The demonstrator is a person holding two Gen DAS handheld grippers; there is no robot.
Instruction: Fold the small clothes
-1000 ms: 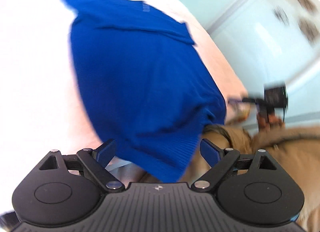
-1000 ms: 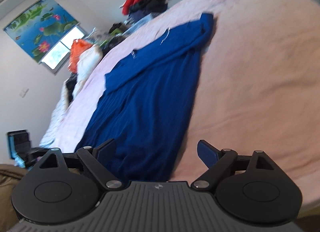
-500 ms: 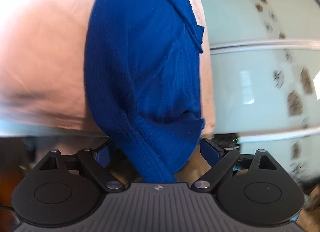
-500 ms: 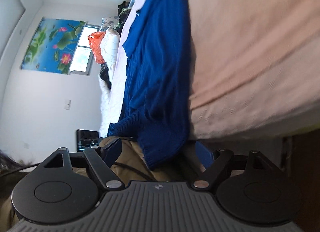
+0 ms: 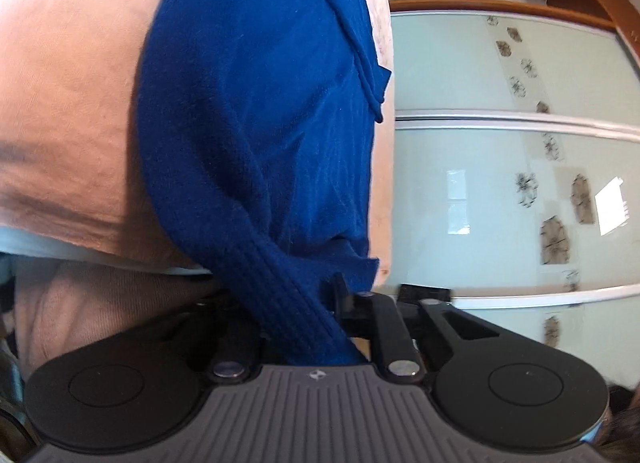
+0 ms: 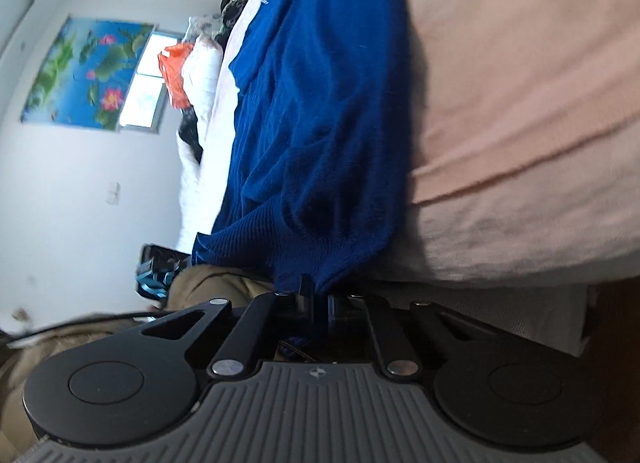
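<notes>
Between left gripper [image 5: 308,315] jaws, just closed: ribbed hem of blue sweater [image 5: 256,135], clamped, spread over pink bed [image 5: 68,103]. Between right gripper [image 6: 316,303] jaws, just closed: opposite hem corner, pinched at bed edge.

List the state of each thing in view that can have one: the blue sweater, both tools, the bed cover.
Blue sweater: spread along the bed, ribbed hem hanging off the near edge, gripped at two spots.
Left tool: jaws just closed, shut on the ribbed hem.
Right tool: jaws just closed, shut on the hem edge.
Pink bed cover: lying flat under the sweater, lightly creased.
Wardrobe doors: closed.
</notes>
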